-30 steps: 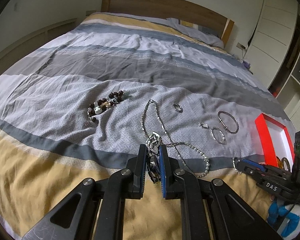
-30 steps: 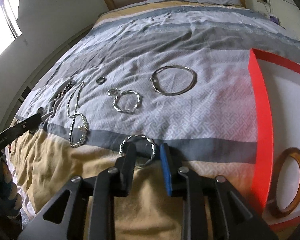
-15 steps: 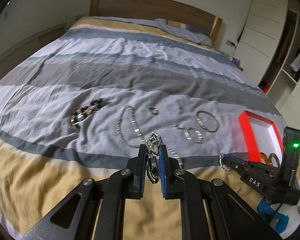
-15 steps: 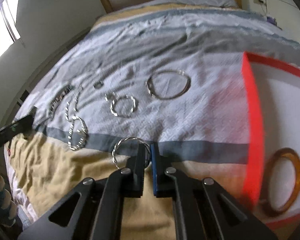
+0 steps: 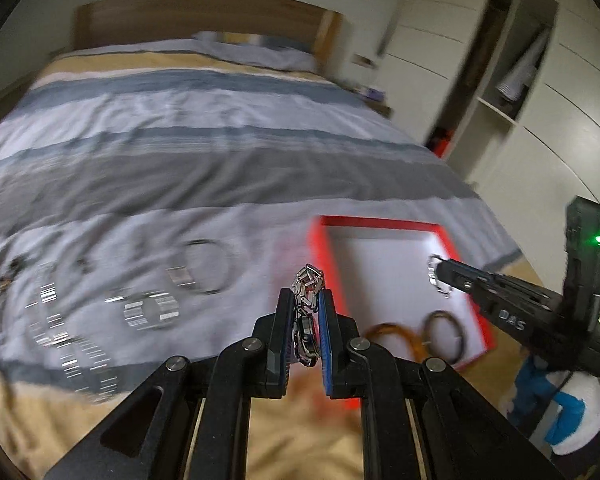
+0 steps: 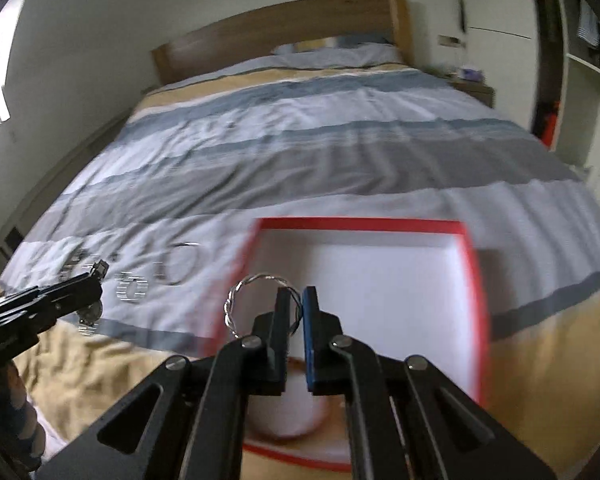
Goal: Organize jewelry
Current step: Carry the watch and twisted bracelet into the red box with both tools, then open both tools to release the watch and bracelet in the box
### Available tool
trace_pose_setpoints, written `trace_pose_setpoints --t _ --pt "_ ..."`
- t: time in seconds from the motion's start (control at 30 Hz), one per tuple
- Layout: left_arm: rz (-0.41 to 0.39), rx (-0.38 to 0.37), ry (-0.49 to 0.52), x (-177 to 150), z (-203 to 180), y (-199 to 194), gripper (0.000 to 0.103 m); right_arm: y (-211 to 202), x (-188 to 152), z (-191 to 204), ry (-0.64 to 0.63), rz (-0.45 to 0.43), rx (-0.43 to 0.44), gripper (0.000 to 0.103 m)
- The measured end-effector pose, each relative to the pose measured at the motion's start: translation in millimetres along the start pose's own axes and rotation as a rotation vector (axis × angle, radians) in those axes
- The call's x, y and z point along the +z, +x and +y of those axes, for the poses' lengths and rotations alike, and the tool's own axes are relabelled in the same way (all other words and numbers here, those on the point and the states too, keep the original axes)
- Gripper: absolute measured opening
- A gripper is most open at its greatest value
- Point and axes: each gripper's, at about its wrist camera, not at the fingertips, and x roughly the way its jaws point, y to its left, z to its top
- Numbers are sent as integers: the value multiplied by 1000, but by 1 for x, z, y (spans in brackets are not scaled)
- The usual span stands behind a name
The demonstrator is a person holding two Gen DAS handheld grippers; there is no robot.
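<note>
My left gripper (image 5: 305,300) is shut on a silver chain-link bracelet (image 5: 308,280) and holds it above the bed, just left of the red-rimmed white tray (image 5: 384,256). My right gripper (image 6: 297,300) is shut on a twisted silver bangle (image 6: 240,296), held over the tray (image 6: 388,276); it also shows in the left wrist view (image 5: 436,276). Two amber and dark bangles (image 5: 416,330) lie in the tray. Several silver bangles (image 5: 152,310) and chains (image 5: 56,328) lie blurred on the striped duvet at left.
The bed's wooden headboard (image 5: 196,20) is at the back. White wardrobes and open shelves (image 5: 512,92) stand to the right. The left gripper's body shows at the left edge of the right wrist view (image 6: 40,308).
Both grippers have lifted and swung right toward the tray with their pieces. The right gripper closed on the twisted bangle and now holds it over the tray.
</note>
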Motion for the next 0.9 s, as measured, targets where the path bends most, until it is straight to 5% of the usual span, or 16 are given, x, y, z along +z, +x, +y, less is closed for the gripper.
trace_pose_setpoints --t 0.2,0.43,0.9 --pt "78 -48 79 6 -57 68 12 27 -6 -45 -26 75 -69 5" --pt "160 16 115 2 -66 126 12 57 -17 -55 -81 148 -98 6" --pt "160 53 101 -7 -57 140 13 56 -30 -48 -132 142 -152 7"
